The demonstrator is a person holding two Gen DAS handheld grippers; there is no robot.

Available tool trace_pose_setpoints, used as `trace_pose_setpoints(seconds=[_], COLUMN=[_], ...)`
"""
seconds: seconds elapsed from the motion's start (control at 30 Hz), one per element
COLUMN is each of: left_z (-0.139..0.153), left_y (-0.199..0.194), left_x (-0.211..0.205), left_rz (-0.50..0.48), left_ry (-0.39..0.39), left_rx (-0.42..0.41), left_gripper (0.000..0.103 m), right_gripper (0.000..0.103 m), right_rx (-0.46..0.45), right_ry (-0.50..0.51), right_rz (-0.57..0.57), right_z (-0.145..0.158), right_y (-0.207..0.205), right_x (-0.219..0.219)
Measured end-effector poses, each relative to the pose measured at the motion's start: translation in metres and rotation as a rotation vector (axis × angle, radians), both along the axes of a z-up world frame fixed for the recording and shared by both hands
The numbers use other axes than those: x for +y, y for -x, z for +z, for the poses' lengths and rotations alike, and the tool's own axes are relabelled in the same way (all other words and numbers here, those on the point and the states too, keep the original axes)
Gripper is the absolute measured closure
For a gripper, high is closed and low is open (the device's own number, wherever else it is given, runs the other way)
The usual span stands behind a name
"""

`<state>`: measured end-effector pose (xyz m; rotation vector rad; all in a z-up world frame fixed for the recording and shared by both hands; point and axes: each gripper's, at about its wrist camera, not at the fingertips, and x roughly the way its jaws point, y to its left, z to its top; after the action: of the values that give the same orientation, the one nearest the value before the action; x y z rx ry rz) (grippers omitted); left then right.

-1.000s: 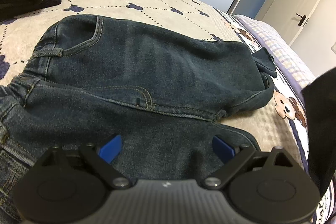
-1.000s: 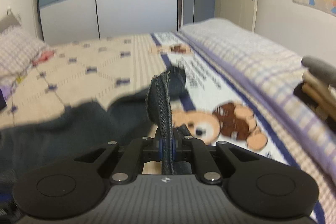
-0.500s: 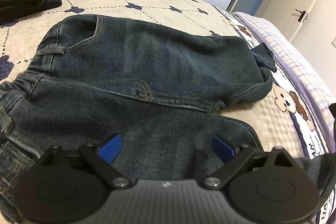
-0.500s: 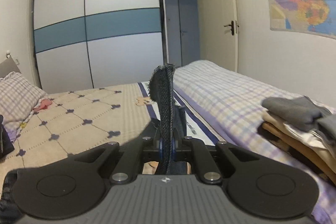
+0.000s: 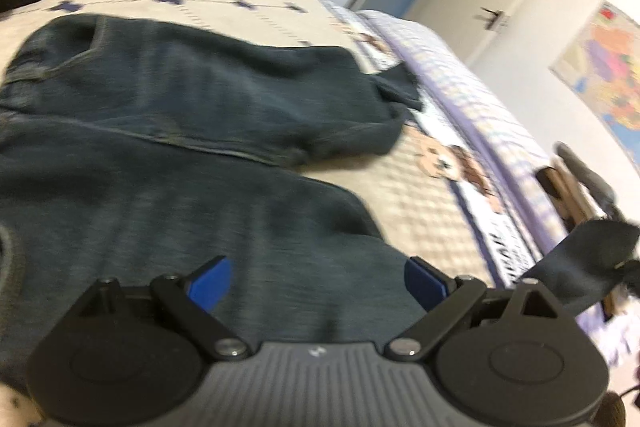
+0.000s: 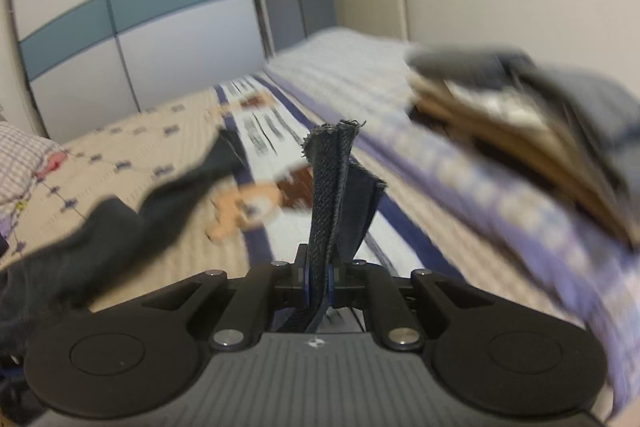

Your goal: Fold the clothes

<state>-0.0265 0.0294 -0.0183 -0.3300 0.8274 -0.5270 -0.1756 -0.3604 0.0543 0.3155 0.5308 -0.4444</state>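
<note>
The dark jeans lie spread on the bed, waist toward the left edge of the left wrist view, one leg folded across the far side. The left gripper hovers just over the near leg of the jeans with its blue fingers wide apart and nothing between them, as before; its view has swung to the right, so the wall map beyond the jeans now shows.

The right gripper has its fingers clamped together on the hem of the near leg, which stands up frayed between them. Compared with a second ago this hem has been carried away from the jeans' body toward the bed's right side, and now sits close to the stack of folded clothes. The leg seems to hang free of the bed here, but blur makes this uncertain.
</note>
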Motion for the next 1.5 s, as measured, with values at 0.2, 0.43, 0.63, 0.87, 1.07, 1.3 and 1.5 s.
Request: trace_pose_setpoints(seconds=[0.2,0.43,0.63,0.87,1.07,1.3,1.5], left_z=[-0.001,-0.003,-0.006,-0.009,-0.01,-0.013,-0.02], left_y=[0.015,0.03,0.036,0.045,0.052,0.054,0.053], left_x=[-0.032,-0.059,-0.069,-0.077,-0.086,-0.099,-0.105], left_rz=[-0.158,-0.311,-0.402,-0.475,-0.53,-0.565,-0.563], left_ry=[0.003,-0.02,-0.015,-0.034,-0.048,-0.043,-0.063], left_rx=[-0.055,-0.101,-0.091,-0.094,-0.115,-0.123,-0.112], left_gripper=[0.009,0.009,0.009,0.009,0.01,0.018,0.021], right_gripper=[0.088,0.079,0.078,0.072,0.068,0.068,0.067], right_rx=[0.07,0.1,0.087,0.111,0.144,0.245,0.327], right_ry=[-0.13,-0.15,-0.176,-0.263,-0.383,-0.512,-0.603], right_rz=[-0.052,-0.157,-0.207,-0.154,-0.167,-0.231,-0.351], right_z=[-0.032,-0.035,-0.03,-0.033,-0.045,-0.057,-0.07], right_y=[0.033,0.063,0.075,0.044,0.015,-0.023,-0.043], right_x=[-0.026,-0.048,-0.072,-0.076,-0.091,-0.108,-0.116])
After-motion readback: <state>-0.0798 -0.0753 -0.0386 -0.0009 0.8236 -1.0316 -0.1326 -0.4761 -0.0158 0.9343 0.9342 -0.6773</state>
